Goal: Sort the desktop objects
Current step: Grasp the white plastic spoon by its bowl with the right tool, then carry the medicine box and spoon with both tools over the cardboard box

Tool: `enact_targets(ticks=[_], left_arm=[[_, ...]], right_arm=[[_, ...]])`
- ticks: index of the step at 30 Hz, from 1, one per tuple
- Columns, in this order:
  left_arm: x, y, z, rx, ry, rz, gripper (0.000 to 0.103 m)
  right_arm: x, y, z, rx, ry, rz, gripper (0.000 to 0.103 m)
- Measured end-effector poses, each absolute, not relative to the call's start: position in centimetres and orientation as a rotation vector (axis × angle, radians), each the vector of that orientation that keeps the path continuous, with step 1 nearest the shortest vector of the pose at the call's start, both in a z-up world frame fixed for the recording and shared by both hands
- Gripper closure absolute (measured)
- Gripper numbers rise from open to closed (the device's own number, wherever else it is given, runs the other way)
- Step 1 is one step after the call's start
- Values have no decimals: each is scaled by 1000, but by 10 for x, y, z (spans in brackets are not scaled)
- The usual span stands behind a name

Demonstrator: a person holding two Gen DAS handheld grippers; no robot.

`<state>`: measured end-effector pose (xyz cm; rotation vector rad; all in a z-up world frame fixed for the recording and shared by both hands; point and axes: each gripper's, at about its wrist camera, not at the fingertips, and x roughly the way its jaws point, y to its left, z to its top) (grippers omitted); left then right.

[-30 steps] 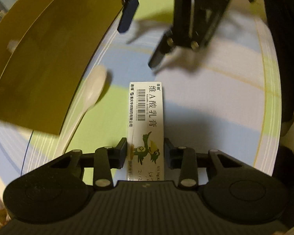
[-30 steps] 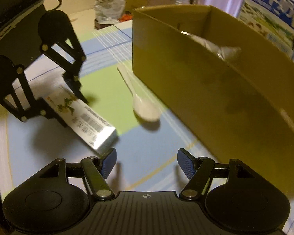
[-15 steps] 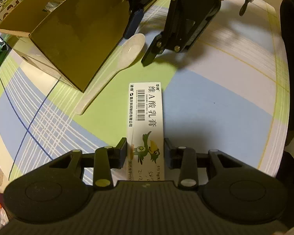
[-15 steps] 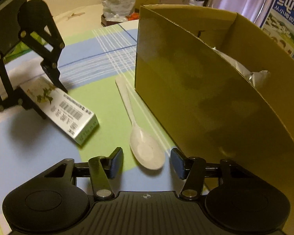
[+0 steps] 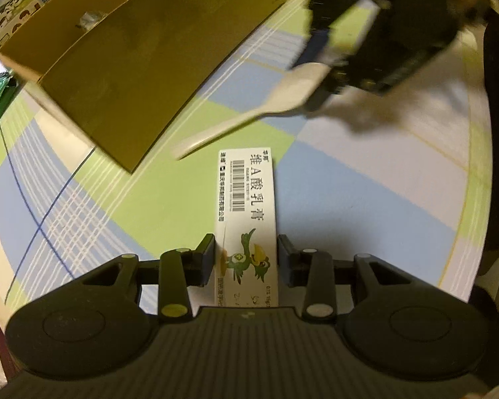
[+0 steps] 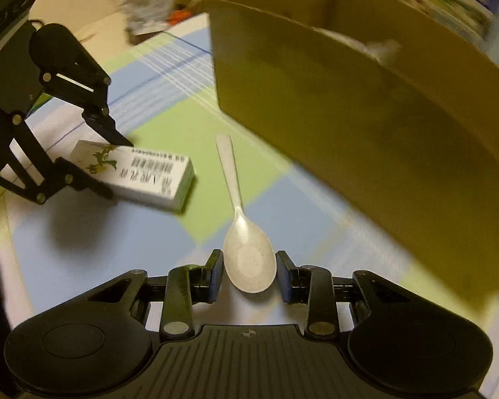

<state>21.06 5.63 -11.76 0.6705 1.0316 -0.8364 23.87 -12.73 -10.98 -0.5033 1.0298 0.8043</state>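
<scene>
Checked tablecloth (image 5: 366, 199); left gripper (image 5: 246, 256) clamps the carton (image 5: 249, 199), pointing twelve; right gripper (image 6: 249, 271) jaws flank the spoon (image 6: 246, 249) bowl, grip unclear.

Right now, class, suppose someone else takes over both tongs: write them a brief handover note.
Left tongs: shut on the white ointment box, held above the checked tablecloth.
Right tongs: fingers either side of the white plastic spoon bowl; whether they grip it cannot be told.
Cardboard box: open, beside the spoon, with something pale already inside.
Left to do: probably secure the spoon, then put spoon and ointment box where they belong, likely the cardboard box.
</scene>
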Motion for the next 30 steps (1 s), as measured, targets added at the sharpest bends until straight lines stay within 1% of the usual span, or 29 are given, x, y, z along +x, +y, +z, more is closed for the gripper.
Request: enact_targets(ticks=[1, 3, 10, 20, 24, 30], left_arm=[[208, 52, -117, 671, 1023, -835, 69], [204, 45, -116, 666, 1016, -837, 63], [198, 25, -119, 679, 1012, -829, 63], [195, 19, -123, 647, 1026, -782, 63], [193, 16, -126, 664, 1024, -783, 62], [196, 15, -126, 683, 1027, -821, 62]], right_arm=[[231, -136, -108, -481, 1042, 773, 72], [216, -154, -107, -419, 1069, 708, 72], [172, -184, -112, -301, 1072, 615, 72], [153, -176, -125, -359, 938, 644, 70], [153, -166, -132, -436, 874, 644, 69], [152, -170, -134, -411, 877, 636, 68]])
